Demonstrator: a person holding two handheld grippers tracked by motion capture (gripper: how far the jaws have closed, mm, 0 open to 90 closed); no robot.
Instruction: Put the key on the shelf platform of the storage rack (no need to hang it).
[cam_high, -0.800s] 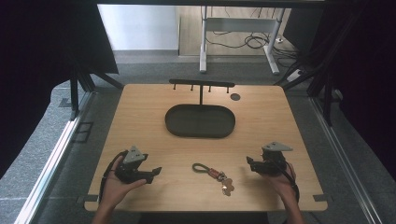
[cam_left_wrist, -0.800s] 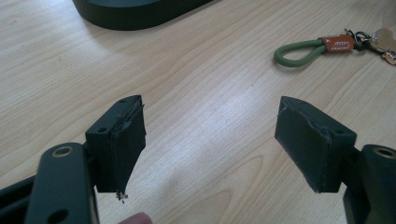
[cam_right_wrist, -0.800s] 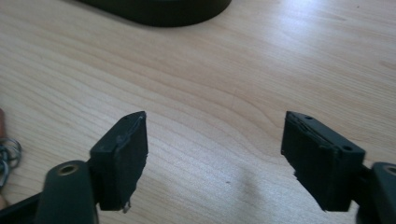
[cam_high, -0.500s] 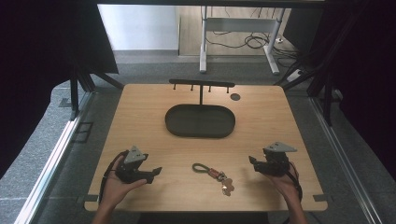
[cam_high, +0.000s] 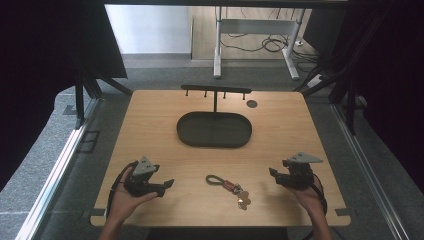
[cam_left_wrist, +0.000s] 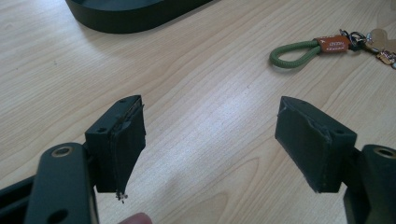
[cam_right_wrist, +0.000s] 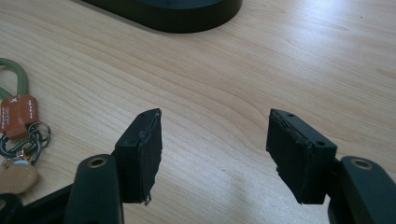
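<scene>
Right gripper (cam_high: 278, 174) slightly nearer the keyring (cam_high: 227, 184).
</scene>
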